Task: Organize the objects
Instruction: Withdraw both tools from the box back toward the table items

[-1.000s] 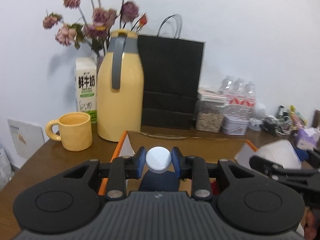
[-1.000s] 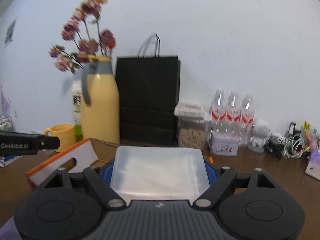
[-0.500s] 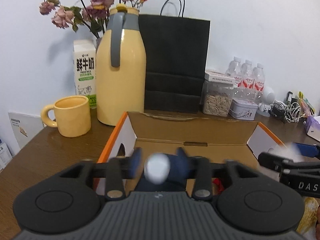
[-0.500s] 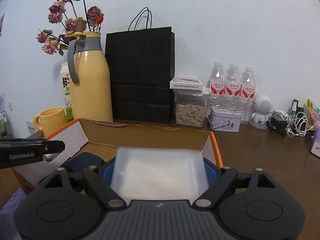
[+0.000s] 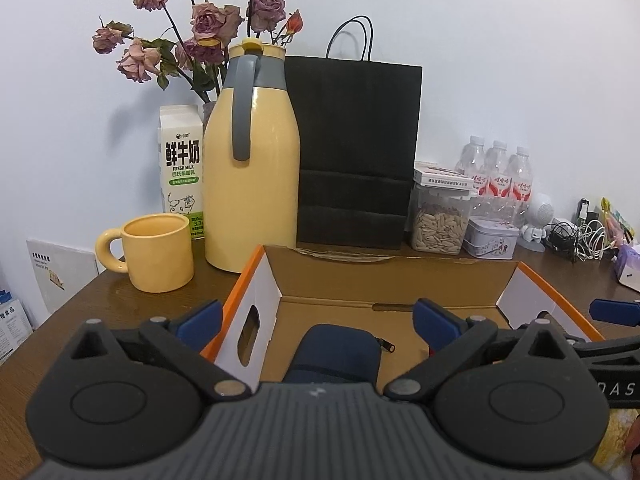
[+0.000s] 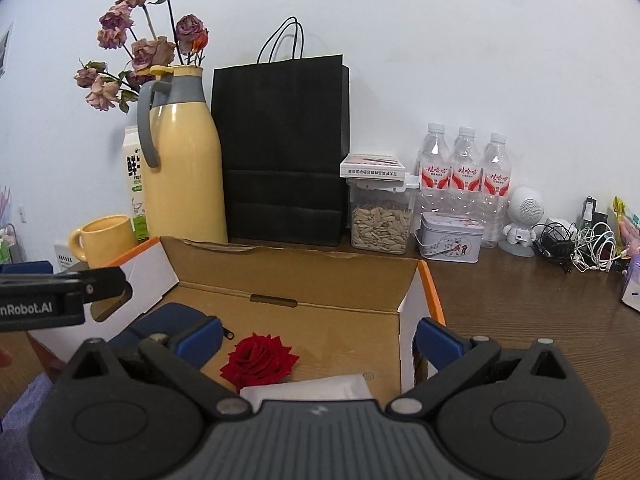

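Over the open cardboard box (image 5: 392, 280), left gripper (image 5: 316, 318) spread wide, blue pads far apart, nothing between them and nothing touched. Right gripper (image 6: 318, 336) likewise spread wide over the same box, holding nothing.

Inside the box, counted: one dark blue zip pouch (image 5: 338, 354) lying on the floor towards its left end, one red rose head (image 6: 258, 358) near the middle, one white plastic piece (image 6: 308, 388) just beside the rose at the near edge (partly hidden by the gripper body, so its shape cannot be made out).

Behind the box on the brown table (image 6: 520, 308), along the wall: one yellow mug (image 5: 158, 252), one yellow jug (image 5: 252, 168) with a grey handle, one milk carton (image 5: 180, 168), one bunch of dried roses (image 5: 200, 32), one black paper bag (image 5: 354, 152), one clear jar of seeds (image 6: 380, 216) with a flat packet on top, one small tin (image 6: 450, 238), three water bottles (image 6: 466, 168) with red labels, one small white robot figure (image 6: 524, 216), one tangle of cables (image 6: 576, 242).

Writing: "FRESH MILK" under large Chinese characters on the carton; "nRobot.AI" on the left tool's side as seen from the right wrist; "DAS" on the right tool's side as seen from the left wrist. Bottle labels and packet print too small to read.
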Motion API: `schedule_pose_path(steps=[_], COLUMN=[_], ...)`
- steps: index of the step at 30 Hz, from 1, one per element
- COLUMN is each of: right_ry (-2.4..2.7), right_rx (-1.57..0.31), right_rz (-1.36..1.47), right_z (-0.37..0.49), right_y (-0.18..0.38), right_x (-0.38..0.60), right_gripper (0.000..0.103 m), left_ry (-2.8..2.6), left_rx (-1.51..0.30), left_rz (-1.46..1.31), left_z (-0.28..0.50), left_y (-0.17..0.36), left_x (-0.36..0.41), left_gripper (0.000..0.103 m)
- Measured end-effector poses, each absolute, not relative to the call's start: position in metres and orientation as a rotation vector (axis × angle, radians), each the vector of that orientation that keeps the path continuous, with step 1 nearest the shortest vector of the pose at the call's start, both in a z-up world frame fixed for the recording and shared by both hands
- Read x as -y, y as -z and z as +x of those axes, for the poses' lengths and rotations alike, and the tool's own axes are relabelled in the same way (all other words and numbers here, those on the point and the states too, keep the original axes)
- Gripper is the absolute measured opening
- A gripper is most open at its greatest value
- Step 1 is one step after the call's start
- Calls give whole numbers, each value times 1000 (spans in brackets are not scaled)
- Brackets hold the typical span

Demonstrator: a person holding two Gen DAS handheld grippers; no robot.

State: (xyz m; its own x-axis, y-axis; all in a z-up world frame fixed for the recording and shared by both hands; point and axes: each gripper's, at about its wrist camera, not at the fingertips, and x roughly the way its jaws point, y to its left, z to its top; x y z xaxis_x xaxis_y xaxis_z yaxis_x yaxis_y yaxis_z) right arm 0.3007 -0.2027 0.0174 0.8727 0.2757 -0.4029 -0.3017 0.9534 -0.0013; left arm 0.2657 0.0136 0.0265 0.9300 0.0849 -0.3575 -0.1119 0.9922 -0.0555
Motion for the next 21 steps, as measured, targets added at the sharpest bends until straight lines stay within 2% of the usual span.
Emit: schedule_pose_path(steps=[21], right_ry=[-299], right_rx=[-366], right_rz=[-79], right_z=[258], right_y=[-46], right_x=[219], right_gripper=[103], left_ry=[-97], left_rx=[-342], left_rz=[-69], left_z=[229], left_y=[-51], left_x=[-15], left_gripper=[103])
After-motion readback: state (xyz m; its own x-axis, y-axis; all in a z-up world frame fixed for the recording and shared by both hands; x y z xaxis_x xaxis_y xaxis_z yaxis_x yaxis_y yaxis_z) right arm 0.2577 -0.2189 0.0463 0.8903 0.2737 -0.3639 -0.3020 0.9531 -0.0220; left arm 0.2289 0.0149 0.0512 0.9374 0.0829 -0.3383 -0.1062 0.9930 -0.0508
